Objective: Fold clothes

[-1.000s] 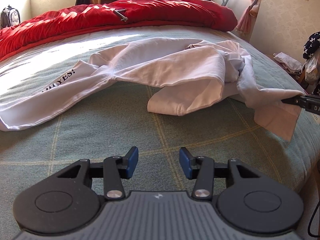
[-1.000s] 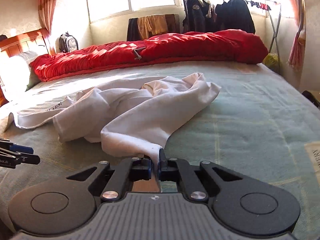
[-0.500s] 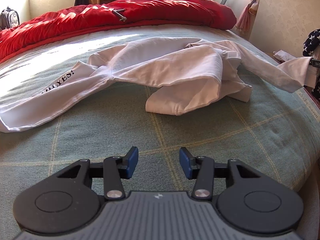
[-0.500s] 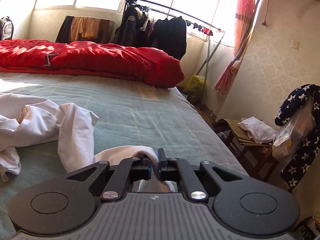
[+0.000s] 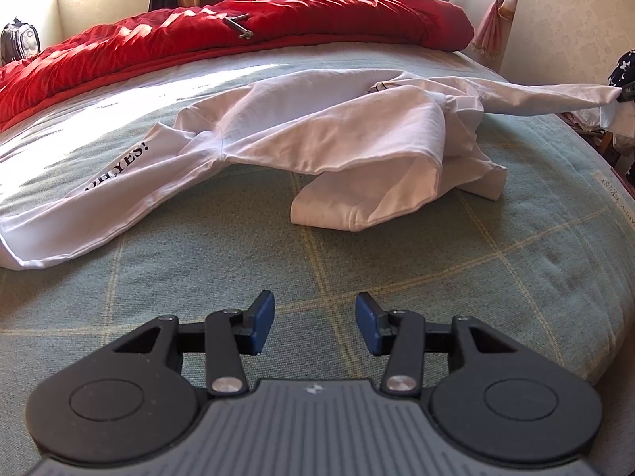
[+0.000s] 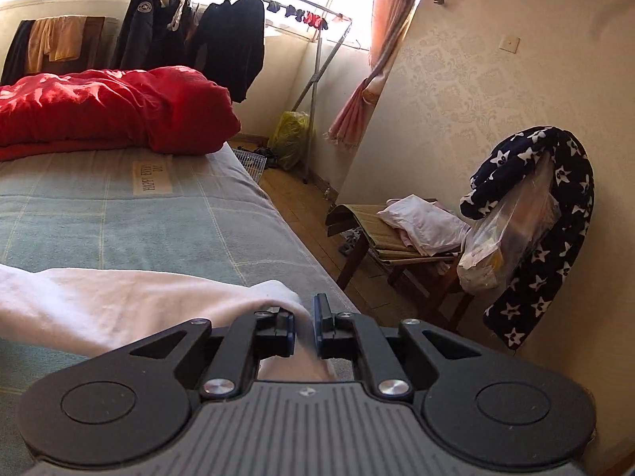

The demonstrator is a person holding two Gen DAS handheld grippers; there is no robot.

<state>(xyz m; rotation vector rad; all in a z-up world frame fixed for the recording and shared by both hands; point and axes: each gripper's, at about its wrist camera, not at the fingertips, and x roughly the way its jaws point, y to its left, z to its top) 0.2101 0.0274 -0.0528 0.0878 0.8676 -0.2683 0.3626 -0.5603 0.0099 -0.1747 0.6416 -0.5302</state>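
Note:
A white long-sleeved shirt (image 5: 337,135) lies crumpled across the green checked bed. One sleeve, printed "OH,YES!" (image 5: 119,170), trails off to the left. The other sleeve (image 5: 547,93) is stretched taut through the air to the right, where my right gripper (image 5: 624,93) holds its cuff beyond the bed's edge. In the right wrist view that gripper (image 6: 304,317) is shut on the white sleeve (image 6: 139,301), with cloth pinched between the pads. My left gripper (image 5: 314,309) hovers open over bare blanket in front of the shirt, with nothing between its fingers.
A red quilt (image 5: 238,27) is heaped along the far side of the bed. The bed's right edge drops to a wooden floor. There a chair (image 6: 397,234) holds folded clothes and a star-patterned garment (image 6: 547,206). A clothes rack (image 6: 222,39) stands by the window.
My right gripper has carried the sleeve end rightward and up past the bed's edge, drawing the sleeve out straight. Its view has swung toward the wall and chair. The left gripper has stayed put.

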